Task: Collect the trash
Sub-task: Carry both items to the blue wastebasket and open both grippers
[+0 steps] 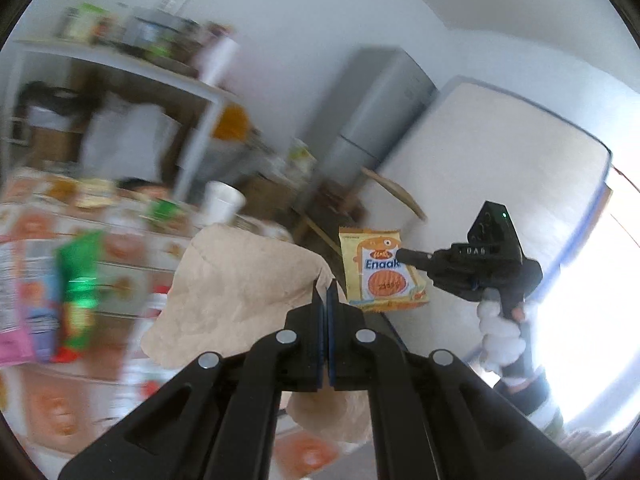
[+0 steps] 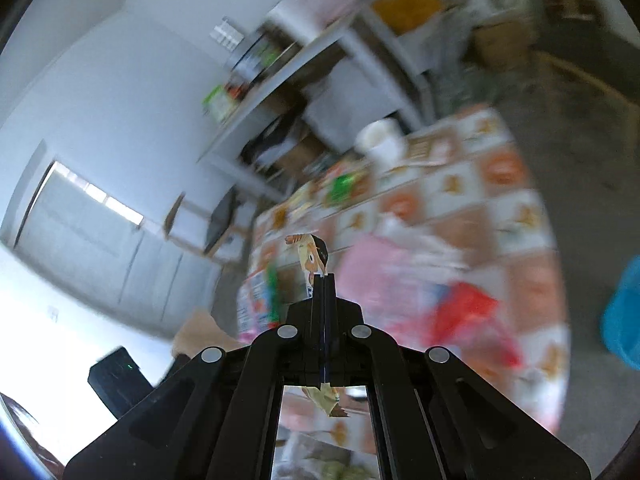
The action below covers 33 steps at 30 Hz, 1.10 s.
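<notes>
In the left wrist view my left gripper (image 1: 325,290) is shut on the top edge of a crumpled brown paper bag (image 1: 240,280), which hangs open in front of it. Just right of the bag, my right gripper (image 1: 404,255) is shut on a yellow Enaak snack wrapper (image 1: 378,280), held upright in the air. The right wrist view shows that wrapper (image 2: 310,254) edge-on, sticking out past the shut right gripper (image 2: 324,277). A corner of the paper bag (image 2: 200,332) shows at lower left. More wrappers lie blurred on the table: green (image 1: 80,280), pink (image 2: 384,268) and red (image 2: 464,312).
The table carries an orange-and-white patterned cloth (image 2: 500,172) and a white cup (image 1: 224,200). A cluttered white shelf (image 1: 120,64), a grey fridge (image 1: 376,112), a leaning mattress (image 1: 500,168) and a wooden chair (image 1: 332,208) stand behind. A blue container (image 2: 624,316) sits right of the table.
</notes>
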Each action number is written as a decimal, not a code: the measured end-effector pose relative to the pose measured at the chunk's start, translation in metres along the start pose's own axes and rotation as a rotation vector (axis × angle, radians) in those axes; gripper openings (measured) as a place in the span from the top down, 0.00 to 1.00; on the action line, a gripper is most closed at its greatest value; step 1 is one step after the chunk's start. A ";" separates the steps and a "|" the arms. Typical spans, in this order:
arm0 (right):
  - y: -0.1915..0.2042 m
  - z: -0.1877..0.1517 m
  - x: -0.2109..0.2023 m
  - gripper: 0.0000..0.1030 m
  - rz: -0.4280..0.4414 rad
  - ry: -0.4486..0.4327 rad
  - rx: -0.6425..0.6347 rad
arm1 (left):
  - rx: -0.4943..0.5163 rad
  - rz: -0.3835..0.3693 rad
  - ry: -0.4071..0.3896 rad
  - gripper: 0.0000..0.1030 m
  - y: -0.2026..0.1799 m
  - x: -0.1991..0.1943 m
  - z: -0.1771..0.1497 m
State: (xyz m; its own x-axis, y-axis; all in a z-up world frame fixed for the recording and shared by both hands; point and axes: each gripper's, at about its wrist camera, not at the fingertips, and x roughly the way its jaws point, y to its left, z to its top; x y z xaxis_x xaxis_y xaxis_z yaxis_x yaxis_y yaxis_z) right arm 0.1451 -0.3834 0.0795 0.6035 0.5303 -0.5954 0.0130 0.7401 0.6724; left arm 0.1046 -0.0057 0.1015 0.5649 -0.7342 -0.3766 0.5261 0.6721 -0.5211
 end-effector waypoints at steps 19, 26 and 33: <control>-0.309 -0.086 -0.119 1.00 -0.364 -0.288 0.630 | 0.249 -0.254 0.696 0.99 -0.222 0.385 -0.091; -0.385 -0.081 -0.108 1.00 -0.403 -0.327 0.782 | 0.267 -0.238 0.819 0.99 -0.245 0.491 -0.129; -0.445 -0.086 -0.086 0.55 -0.421 -0.371 0.890 | 0.309 -0.083 0.841 0.60 -0.244 0.550 -0.159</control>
State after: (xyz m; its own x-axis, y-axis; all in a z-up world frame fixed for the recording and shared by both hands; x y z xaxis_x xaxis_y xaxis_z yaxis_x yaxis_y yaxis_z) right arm 0.0187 -0.7229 -0.2057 0.6184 0.0293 -0.7853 0.7688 0.1842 0.6123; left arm 0.1861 -0.5886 -0.1004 -0.0708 -0.5277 -0.8465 0.7603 0.5208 -0.3882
